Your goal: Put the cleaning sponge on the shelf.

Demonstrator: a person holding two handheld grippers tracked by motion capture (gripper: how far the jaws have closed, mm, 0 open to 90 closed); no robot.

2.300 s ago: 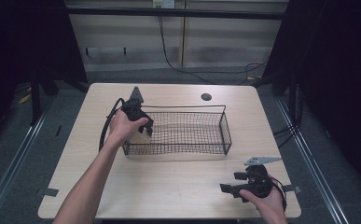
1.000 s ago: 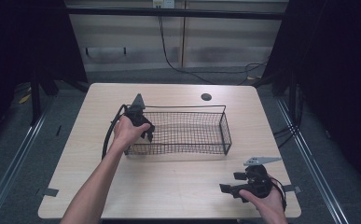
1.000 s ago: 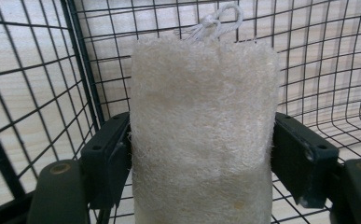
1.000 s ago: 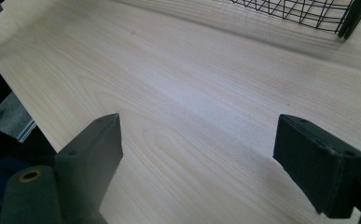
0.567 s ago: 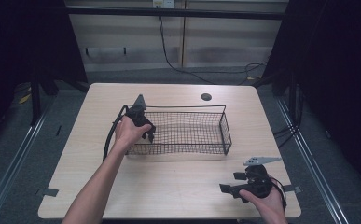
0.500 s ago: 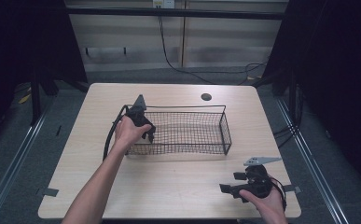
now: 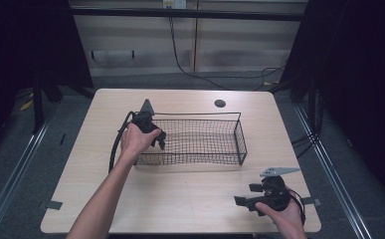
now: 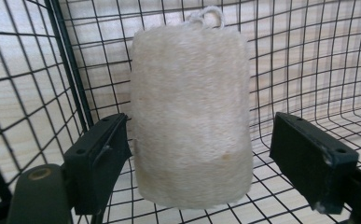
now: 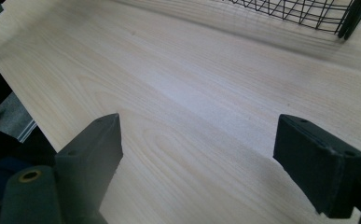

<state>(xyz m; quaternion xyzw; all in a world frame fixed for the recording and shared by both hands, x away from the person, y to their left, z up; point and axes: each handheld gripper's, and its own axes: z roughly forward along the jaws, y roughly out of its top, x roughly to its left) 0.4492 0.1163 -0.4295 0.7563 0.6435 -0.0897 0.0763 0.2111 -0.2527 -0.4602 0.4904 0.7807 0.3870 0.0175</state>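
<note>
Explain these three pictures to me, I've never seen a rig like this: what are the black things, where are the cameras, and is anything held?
No robot: a person holds hand-held tongs. The high view looks down on the wooden table and wire basket. The left tongs reach into the basket's left end; the right tongs rest near the table's front right corner. The other two cameras ride on the tongs. The left one shows a pale loofah sponge between jaws that have just been opening; the right pad stands clear of it. The right tongs are open over bare wood.
</note>
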